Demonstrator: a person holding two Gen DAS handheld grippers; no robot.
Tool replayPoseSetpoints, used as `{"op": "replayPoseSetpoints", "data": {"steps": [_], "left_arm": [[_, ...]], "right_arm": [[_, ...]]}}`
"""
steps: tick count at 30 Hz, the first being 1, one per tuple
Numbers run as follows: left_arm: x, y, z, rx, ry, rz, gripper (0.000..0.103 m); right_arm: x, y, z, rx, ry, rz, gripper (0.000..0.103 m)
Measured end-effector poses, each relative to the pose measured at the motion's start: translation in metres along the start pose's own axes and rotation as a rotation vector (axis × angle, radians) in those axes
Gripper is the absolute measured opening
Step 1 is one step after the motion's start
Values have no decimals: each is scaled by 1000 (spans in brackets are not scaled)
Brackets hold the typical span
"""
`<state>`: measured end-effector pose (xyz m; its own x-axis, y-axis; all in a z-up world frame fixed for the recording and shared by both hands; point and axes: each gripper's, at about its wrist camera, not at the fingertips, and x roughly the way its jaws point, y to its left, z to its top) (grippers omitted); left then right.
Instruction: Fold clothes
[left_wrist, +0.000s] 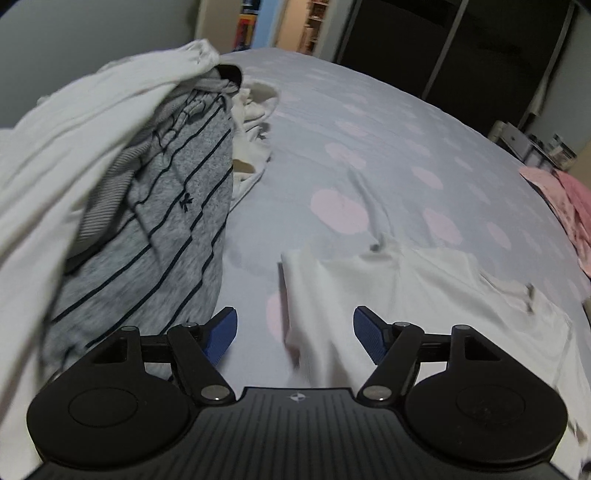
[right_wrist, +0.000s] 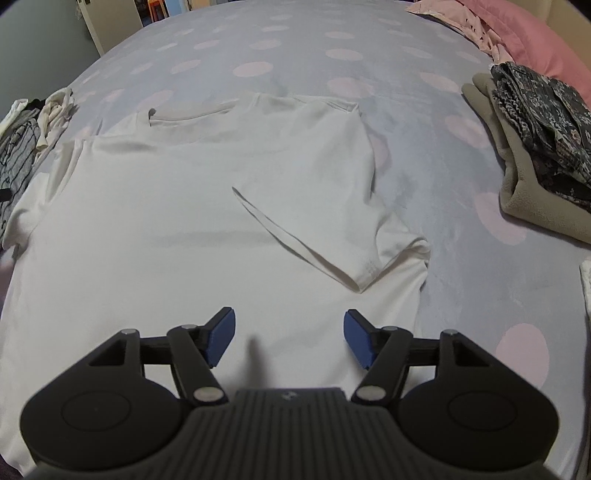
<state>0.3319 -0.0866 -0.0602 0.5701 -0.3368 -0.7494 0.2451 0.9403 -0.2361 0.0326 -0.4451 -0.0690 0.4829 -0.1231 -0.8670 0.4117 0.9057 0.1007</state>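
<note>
The white T-shirt (right_wrist: 177, 229) is spread on the bed (right_wrist: 443, 155), 1 sleeve (right_wrist: 325, 221) folded in. Both the left gripper (left_wrist: 293, 334) and right gripper (right_wrist: 288, 338) are spread, empty. The striped pile (left_wrist: 177, 206) at left may be snagged.

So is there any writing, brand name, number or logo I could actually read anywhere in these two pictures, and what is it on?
No readable words or numbers.
Grey navy-striped knit top: small dark embroidered emblem, a figure, no letters.
Left gripper, black body: small round cross mark, no text.
Right gripper: same mark, too blurred.
Colourful shelf items beyond the bed: too small and blurred.
White cotton T-shirt: plain.
</note>
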Motion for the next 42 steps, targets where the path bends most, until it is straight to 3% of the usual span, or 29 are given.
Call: {"op": "replayPoseSetpoints", "data": {"steps": [3,5,7,9,11,17,21,24,27,30,34,37,42], "left_arm": [[23,2,5,-40,19,0,58],[35,2,6,-65,39,-7,46],[37,-3,5,-50,39,-17,15],[28,-10,5,-9,12,-44,4],[13,-18,6,35,-25,-85,2],[-35,-60,2,252,-77,-229,2],[-35,-92,-13,335,-20,-302,2],[-29,-114,-31,434,32,-300,6],[-18,-123,-46,500,145,-330,22],[-25,-127,-58,551,178,-349,28],[-39,-114,-58,560,153,-314,42],[-43,-103,-56,546,140,-281,45],[-43,-101,-73,550,177,-288,45]], "right_arm": [[2,-2,2,5,-3,5,68],[4,-2,3,-3,2,-2,68],[5,0,5,-8,4,-3,68],[6,1,8,-12,4,2,68],[7,3,10,-18,5,11,68],[6,9,11,-36,11,28,68],[5,11,10,-41,15,34,68],[3,14,10,-48,11,34,68],[2,15,10,-59,6,35,68],[0,16,10,-60,1,38,68],[-3,16,10,-56,-5,43,68],[-3,15,9,-54,-4,47,68],[-3,14,10,-57,-3,37,68]]}}
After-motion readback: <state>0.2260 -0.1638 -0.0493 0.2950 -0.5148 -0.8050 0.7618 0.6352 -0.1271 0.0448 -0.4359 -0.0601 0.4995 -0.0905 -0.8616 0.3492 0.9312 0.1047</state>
